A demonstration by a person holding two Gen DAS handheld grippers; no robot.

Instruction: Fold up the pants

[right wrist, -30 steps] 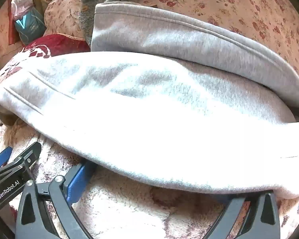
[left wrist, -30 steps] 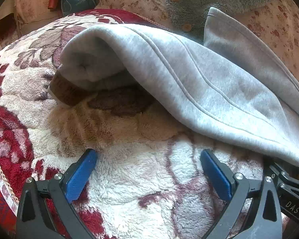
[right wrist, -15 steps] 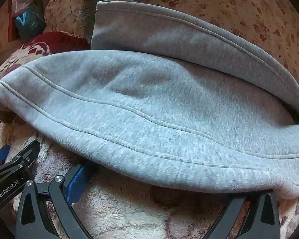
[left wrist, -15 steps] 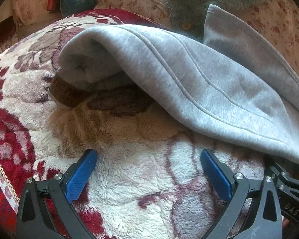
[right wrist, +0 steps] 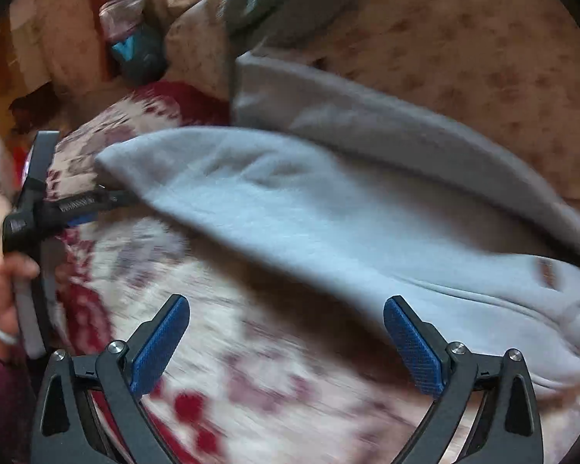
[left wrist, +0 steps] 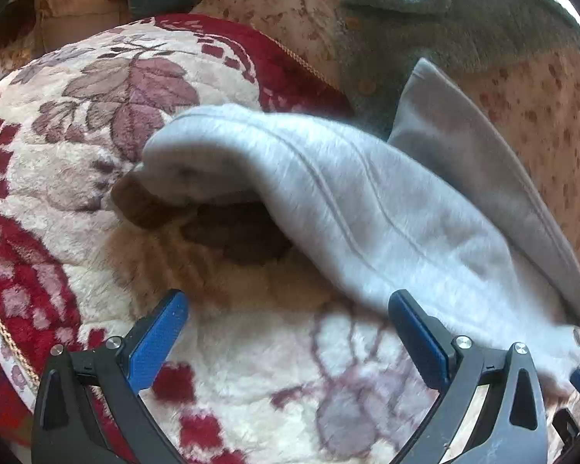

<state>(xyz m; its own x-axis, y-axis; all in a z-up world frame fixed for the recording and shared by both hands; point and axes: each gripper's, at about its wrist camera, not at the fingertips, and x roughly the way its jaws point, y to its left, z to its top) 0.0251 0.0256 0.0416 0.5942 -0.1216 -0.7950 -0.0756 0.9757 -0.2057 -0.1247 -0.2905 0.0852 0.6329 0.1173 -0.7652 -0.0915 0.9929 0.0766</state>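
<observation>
Light grey sweatpants (left wrist: 367,208) lie folded over on a red and cream floral fleece blanket (left wrist: 96,123). A brown patch label (left wrist: 135,201) peeks from under the fold's left end. My left gripper (left wrist: 286,332) is open and empty, just in front of the fold's near edge. In the right wrist view the pants (right wrist: 328,212) stretch across the middle; my right gripper (right wrist: 286,344) is open and empty, drawn back above the blanket (right wrist: 251,348). The left gripper also shows in the right wrist view (right wrist: 85,208) at the pants' left tip, held by a hand.
A grey-green fleece garment with buttons (left wrist: 444,19) lies on the floral sofa cushion (left wrist: 541,116) behind the pants. A teal packet (right wrist: 135,54) sits at the back left. The blanket's corded edge (left wrist: 4,328) runs down the left.
Both grippers have pulled back from the pants. The right gripper has come out from under the fold's edge and swung left; both views are motion-blurred. The pants stay folded.
</observation>
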